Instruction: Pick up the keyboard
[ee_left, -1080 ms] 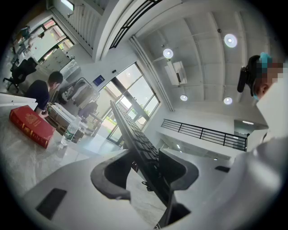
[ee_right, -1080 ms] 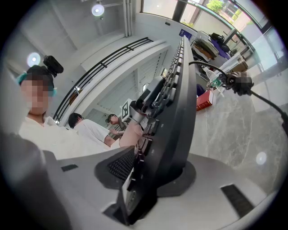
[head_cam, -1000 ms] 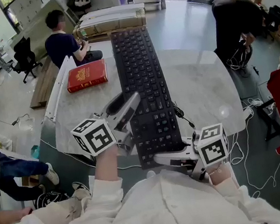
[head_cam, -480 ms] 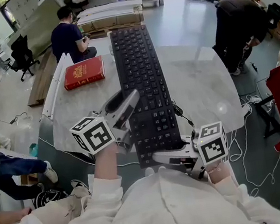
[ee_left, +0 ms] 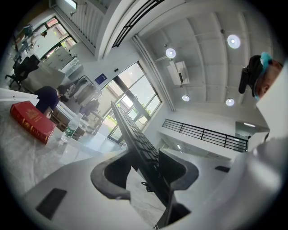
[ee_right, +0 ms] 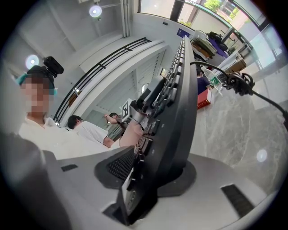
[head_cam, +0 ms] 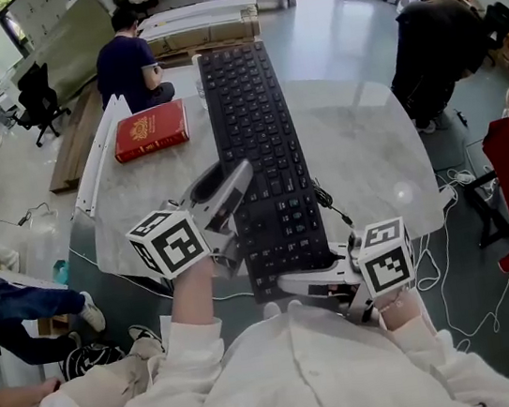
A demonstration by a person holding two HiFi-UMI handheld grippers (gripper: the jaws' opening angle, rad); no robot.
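Above the marble table (head_cam: 361, 158): one black keyboard (head_cam: 259, 140), held clear of the top. Two grippers, both clamped on it. The left gripper (head_cam: 233, 196) has its jaws around the left long edge (ee_left: 135, 139). The right gripper (head_cam: 295, 285) has its jaws around the near end (ee_right: 175, 103). One cable (head_cam: 331, 210) hangs from the keyboard's right side. One red book (head_cam: 151, 131) lies far left and well apart. The right half of the table is bare. The book's gold print and the key legends are too small to read.
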